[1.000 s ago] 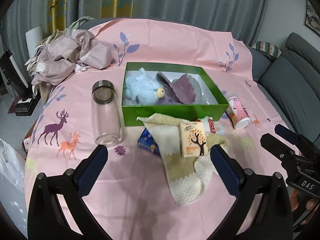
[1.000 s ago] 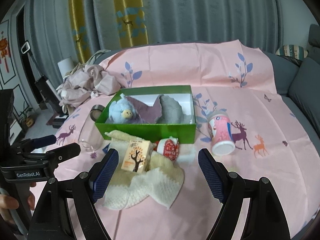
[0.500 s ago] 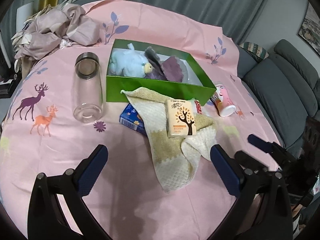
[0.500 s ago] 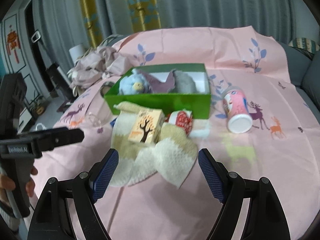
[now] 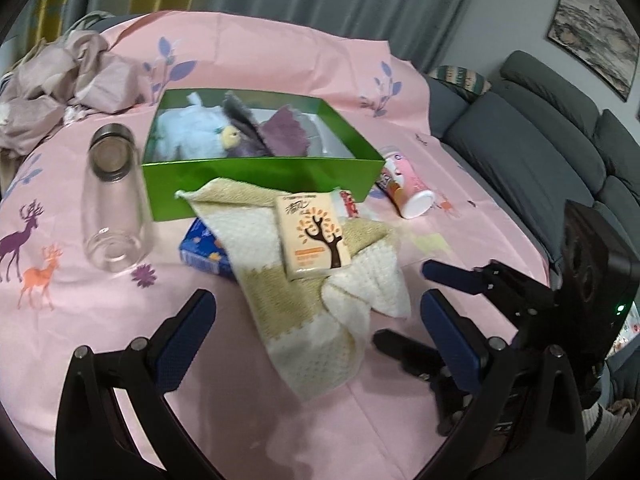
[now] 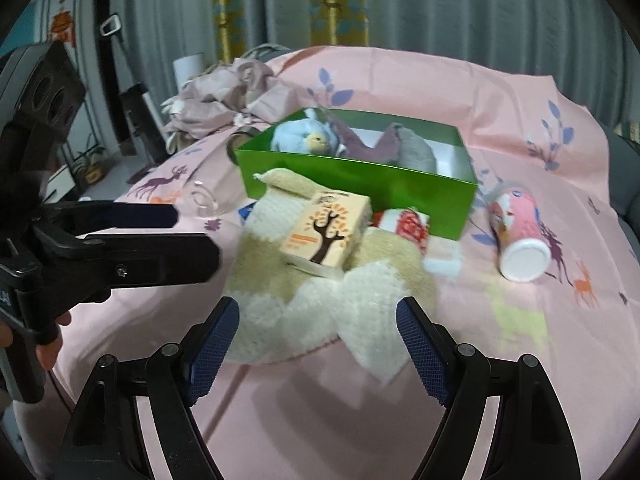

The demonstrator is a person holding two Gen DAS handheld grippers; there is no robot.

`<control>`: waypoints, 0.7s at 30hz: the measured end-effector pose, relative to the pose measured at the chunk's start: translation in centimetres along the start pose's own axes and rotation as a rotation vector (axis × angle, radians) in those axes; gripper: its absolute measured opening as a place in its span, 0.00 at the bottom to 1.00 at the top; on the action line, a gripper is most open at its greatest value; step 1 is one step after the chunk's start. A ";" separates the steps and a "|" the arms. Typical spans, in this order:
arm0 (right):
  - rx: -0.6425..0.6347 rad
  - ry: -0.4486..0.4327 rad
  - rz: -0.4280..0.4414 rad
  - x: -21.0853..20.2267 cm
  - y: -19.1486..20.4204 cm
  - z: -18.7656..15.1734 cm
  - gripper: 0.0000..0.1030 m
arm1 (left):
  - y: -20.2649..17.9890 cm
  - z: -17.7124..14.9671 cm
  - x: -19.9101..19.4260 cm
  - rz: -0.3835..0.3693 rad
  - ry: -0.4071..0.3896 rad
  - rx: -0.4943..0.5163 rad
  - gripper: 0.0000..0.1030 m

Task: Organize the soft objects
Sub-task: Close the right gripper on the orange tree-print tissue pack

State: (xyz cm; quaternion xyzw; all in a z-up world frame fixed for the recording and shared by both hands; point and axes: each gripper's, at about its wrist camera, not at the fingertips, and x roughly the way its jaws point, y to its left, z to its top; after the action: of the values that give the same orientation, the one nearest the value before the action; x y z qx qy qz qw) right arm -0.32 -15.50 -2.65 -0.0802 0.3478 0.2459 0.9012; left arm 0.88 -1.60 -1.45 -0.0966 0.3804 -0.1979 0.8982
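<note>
A cream and tan knitted towel [image 5: 316, 304] [image 6: 320, 304] lies crumpled on the pink cloth in front of a green box [image 5: 256, 176] [image 6: 360, 188]. The box holds a light blue plush toy [image 5: 192, 128] [image 6: 304, 138] and purple and grey cloths [image 5: 284, 132] [image 6: 396, 148]. An orange tissue pack with a tree print [image 5: 314, 234] [image 6: 324, 234] lies on the towel. My left gripper [image 5: 316, 336] is open and empty, just short of the towel. My right gripper [image 6: 318, 344] is open and empty over the towel's near edge.
A clear glass jar [image 5: 112, 204] lies left of the box. A blue packet [image 5: 204, 250] sticks out from under the towel. A pink tube [image 5: 404, 188] [image 6: 518, 228] and a red-white item [image 6: 408, 226] lie right. Crumpled mauve fabric [image 5: 60, 84] is far left; a grey sofa [image 5: 560, 140] right.
Both grippers have moved closer to the towel and lower over the table. The right gripper now shows close beside the left one. Nothing on the table has moved.
</note>
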 end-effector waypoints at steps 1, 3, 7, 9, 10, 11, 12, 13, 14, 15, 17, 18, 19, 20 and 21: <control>0.001 0.000 0.007 0.3 0.0 0.0 0.80 | 0.0 0.1 0.2 -0.007 0.000 0.004 0.99; 0.007 0.004 0.019 0.8 -0.1 0.0 0.80 | 0.0 0.2 0.6 -0.019 0.003 0.011 0.99; -0.001 -0.006 0.036 1.4 -0.3 0.2 0.77 | 0.3 0.8 1.6 -0.042 0.009 0.011 0.98; -0.007 -0.010 0.046 1.6 -0.4 0.4 0.74 | 0.4 1.1 2.0 -0.057 0.009 0.011 0.94; -0.010 -0.010 0.050 1.8 -0.4 0.6 0.70 | 0.5 1.3 2.2 -0.065 0.010 0.011 0.93; -0.017 -0.010 0.055 2.0 -0.4 0.8 0.69 | 0.6 1.5 2.5 -0.075 0.011 0.011 0.92; -0.024 -0.010 0.059 2.2 -0.5 0.9 0.66 | 0.7 1.7 2.7 -0.081 0.013 0.012 0.90; -0.033 -0.007 0.064 2.4 -0.4 1.1 0.63 | 0.7 1.8 2.9 -0.082 0.013 0.013 0.88; -0.045 -0.004 0.071 2.8 -0.3 1.3 0.61 | 0.8 2.0 3.2 -0.082 0.015 0.014 0.87; -0.056 -0.002 0.077 3.0 -0.2 1.4 0.58 | 1.0 2.2 3.5 -0.086 0.019 0.011 0.85; -0.079 -0.001 0.084 3.7 -0.1 1.8 0.54 | 1.2 2.5 3.9 -0.099 0.023 0.004 0.80; -0.082 0.003 0.086 4.0 -0.2 1.9 0.51 | 1.2 2.6 4.1 -0.104 0.027 0.004 0.79; -0.080 0.008 0.090 4.3 -0.3 2.0 0.50 | 1.3 2.7 4.4 -0.106 0.030 0.006 0.78; -0.073 0.012 0.094 4.7 -0.6 2.1 0.49 | 1.3 2.8 4.7 -0.106 0.034 0.007 0.77; -0.068 0.015 0.097 5.0 -0.7 2.1 0.49 | 1.4 2.9 5.0 -0.110 0.042 0.008 0.74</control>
State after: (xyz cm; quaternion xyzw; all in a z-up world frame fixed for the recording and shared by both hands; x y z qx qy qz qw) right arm 4.42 -13.51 -4.40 -0.0956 0.3493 0.3003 0.8824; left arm 6.54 -2.37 -3.11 -0.1095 0.3923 -0.2504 0.8783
